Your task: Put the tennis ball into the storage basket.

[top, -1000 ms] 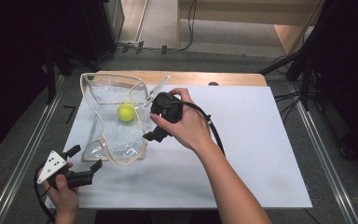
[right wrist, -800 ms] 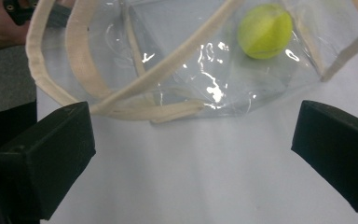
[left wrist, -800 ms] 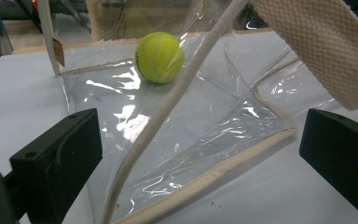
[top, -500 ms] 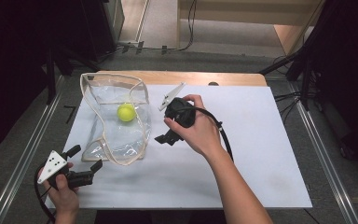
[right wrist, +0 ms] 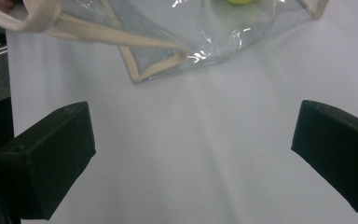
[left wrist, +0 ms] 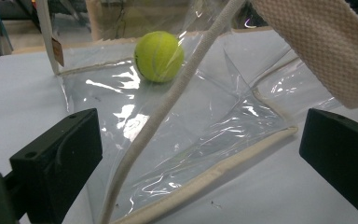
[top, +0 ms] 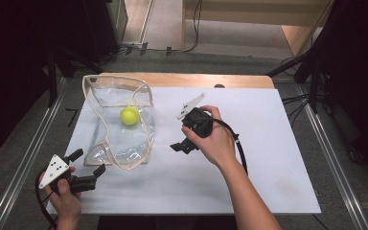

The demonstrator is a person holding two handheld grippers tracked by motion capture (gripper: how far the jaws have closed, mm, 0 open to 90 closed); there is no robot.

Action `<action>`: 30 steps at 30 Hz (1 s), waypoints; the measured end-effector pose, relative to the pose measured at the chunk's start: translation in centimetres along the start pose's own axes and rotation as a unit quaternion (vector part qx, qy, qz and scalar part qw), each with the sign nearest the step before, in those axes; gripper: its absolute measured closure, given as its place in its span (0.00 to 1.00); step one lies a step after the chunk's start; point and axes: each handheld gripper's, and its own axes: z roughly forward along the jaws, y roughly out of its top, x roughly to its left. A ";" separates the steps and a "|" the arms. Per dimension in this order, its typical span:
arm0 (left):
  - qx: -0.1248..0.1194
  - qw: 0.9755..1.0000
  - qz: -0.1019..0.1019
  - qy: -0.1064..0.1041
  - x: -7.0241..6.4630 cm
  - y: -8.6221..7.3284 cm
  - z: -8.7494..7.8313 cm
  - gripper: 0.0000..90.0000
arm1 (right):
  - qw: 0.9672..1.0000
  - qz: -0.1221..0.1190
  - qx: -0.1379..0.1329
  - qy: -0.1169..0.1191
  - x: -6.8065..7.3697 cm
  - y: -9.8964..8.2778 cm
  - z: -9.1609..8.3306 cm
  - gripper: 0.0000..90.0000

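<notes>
Both grippers are open and empty: the left gripper (top: 88,163), at lower left, sits just beside the bag's (top: 120,139) near corner, while the right gripper (top: 181,142) is farther off, the ball (top: 130,115) inside.

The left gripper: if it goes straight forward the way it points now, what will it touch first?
Most likely the clear bag: its cream-trimmed bottom edge lies just ahead of the open left gripper, between its jaws. The tennis ball sits deeper inside the bag, so it would come later. Exact depth is hard to judge.
</notes>
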 end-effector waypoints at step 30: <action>-0.001 1.000 -0.002 0.000 0.0 0.0 0.0 0.00 | 0.998 0.036 -0.041 -0.034 -0.2 -6.7 0.0 0.00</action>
